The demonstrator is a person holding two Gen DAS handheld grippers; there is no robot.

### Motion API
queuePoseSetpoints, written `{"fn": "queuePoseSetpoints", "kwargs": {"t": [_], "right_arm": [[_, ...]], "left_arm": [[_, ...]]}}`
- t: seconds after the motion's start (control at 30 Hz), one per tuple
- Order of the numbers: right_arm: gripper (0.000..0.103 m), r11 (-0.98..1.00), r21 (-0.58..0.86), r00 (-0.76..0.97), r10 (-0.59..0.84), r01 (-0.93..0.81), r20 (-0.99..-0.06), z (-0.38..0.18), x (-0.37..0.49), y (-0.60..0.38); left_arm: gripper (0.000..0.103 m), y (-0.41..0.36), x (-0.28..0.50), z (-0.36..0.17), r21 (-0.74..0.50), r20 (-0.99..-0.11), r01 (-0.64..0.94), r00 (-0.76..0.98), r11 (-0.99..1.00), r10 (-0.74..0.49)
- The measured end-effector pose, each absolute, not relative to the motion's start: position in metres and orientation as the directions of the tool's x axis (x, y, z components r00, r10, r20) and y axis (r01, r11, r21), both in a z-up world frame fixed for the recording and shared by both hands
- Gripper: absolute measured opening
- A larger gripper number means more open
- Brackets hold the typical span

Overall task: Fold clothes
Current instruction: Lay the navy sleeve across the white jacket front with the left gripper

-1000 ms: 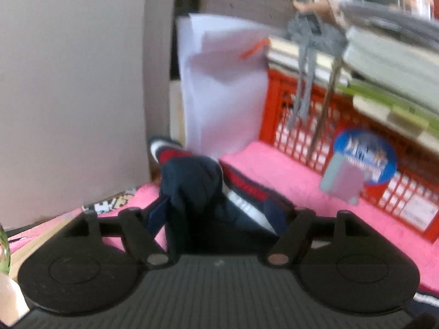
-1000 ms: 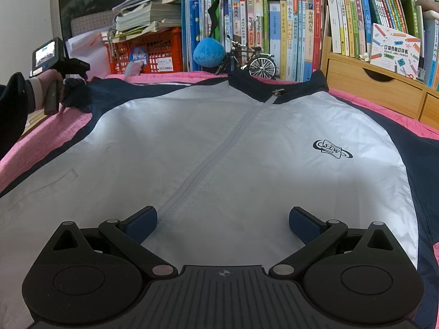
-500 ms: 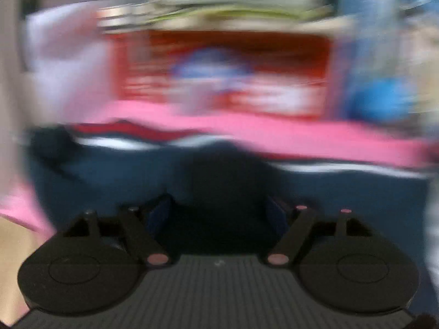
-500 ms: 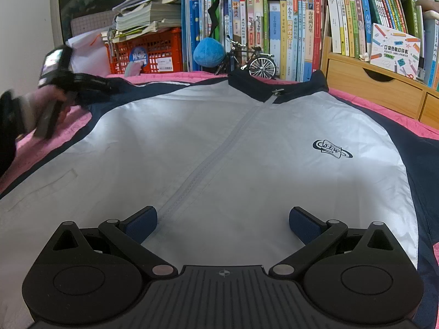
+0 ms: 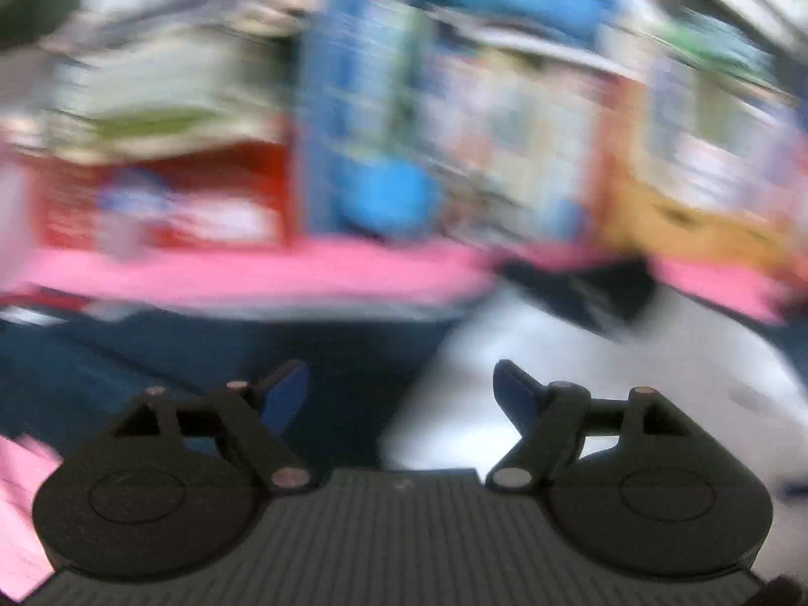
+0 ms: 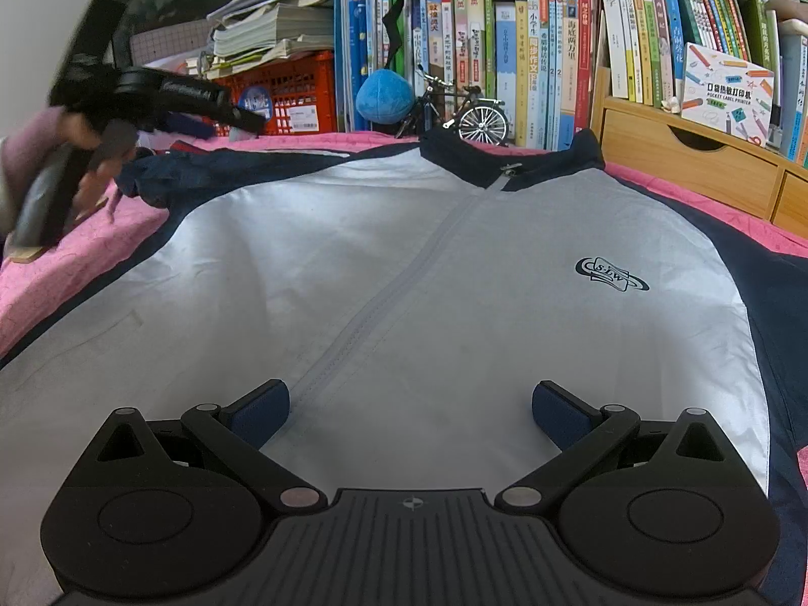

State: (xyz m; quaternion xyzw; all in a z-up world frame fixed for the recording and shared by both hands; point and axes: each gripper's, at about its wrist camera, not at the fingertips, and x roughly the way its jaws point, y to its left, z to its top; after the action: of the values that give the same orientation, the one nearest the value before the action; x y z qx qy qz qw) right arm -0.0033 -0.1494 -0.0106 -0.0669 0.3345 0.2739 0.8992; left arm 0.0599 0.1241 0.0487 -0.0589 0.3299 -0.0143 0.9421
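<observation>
A white and navy zip jacket (image 6: pixel 404 262) lies flat, front up, on a pink bed cover (image 6: pixel 65 272), collar (image 6: pixel 510 156) at the far side. My right gripper (image 6: pixel 411 414) hovers open over its lower front with nothing between the fingers. In the right wrist view, a hand holds my left gripper (image 6: pixel 247 121) at the far left, above the navy sleeve (image 6: pixel 161 171). The left wrist view is blurred: the left gripper (image 5: pixel 401 389) hangs over the navy sleeve (image 5: pixel 151 353) and white body (image 5: pixel 581 353). Its jaws are closing, wide apart, and nothing is between them.
Behind the bed stands a packed bookshelf (image 6: pixel 505 50). A red crate (image 6: pixel 298 91) with stacked papers, a blue plush ball (image 6: pixel 384 96) and a model bicycle (image 6: pixel 464 111) line the bed's far edge. A wooden drawer unit (image 6: pixel 682 161) is at the far right.
The left gripper let go of the bunched navy sleeve end, then swung right and rolled, and now faces the jacket's shoulder and the bookshelf. The right gripper stayed still.
</observation>
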Motion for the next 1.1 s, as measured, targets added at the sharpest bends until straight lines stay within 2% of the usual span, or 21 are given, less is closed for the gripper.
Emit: {"fn": "queuePoseSetpoints", "kwargs": {"t": [0.07, 0.1, 0.13, 0.17, 0.23, 0.6, 0.9, 1.0, 1.1], "right_arm": [[0.103, 0.841, 0.063, 0.626, 0.448, -0.537, -0.638, -0.011, -0.003, -0.149], [0.103, 0.841, 0.063, 0.626, 0.448, -0.537, -0.638, -0.011, -0.003, -0.149], [0.103, 0.841, 0.063, 0.626, 0.448, -0.537, -0.638, -0.011, -0.003, -0.149], [0.103, 0.841, 0.063, 0.626, 0.448, -0.537, -0.638, -0.011, -0.003, -0.149], [0.103, 0.841, 0.063, 0.626, 0.448, -0.537, -0.638, -0.011, -0.003, -0.149], [0.103, 0.841, 0.062, 0.627, 0.448, -0.538, -0.637, -0.012, -0.002, -0.15], [0.103, 0.841, 0.062, 0.627, 0.448, -0.537, -0.637, -0.012, -0.002, -0.151], [0.103, 0.841, 0.062, 0.627, 0.448, -0.537, -0.637, -0.012, -0.002, -0.151], [0.103, 0.841, 0.063, 0.627, 0.448, -0.537, -0.637, -0.011, -0.002, -0.151]], "left_arm": [[0.081, 0.106, 0.062, 0.032, -0.111, -0.669, 0.022, 0.738, 0.994, -0.091], [0.081, 0.106, 0.066, 0.021, -0.065, -0.685, 0.004, 0.727, 0.998, -0.047], [0.088, 0.108, 0.071, 0.01, -0.013, -0.698, -0.017, 0.716, 1.0, 0.003], [0.094, 0.113, 0.071, 0.004, 0.018, -0.669, -0.028, 0.743, 0.999, 0.033], [0.097, 0.129, 0.073, -0.002, -0.009, -0.645, -0.095, 0.761, 0.995, 0.067], [0.103, 0.13, 0.065, -0.004, 0.007, -0.646, -0.146, 0.754, 0.989, 0.116], [0.103, 0.135, 0.068, -0.006, 0.015, -0.648, -0.125, 0.755, 0.992, 0.105], [0.103, 0.153, 0.062, -0.005, 0.068, -0.635, -0.153, 0.755, 0.986, 0.161], [0.103, 0.187, 0.054, -0.008, 0.162, -0.601, -0.29, 0.729, 0.943, 0.328]]}}
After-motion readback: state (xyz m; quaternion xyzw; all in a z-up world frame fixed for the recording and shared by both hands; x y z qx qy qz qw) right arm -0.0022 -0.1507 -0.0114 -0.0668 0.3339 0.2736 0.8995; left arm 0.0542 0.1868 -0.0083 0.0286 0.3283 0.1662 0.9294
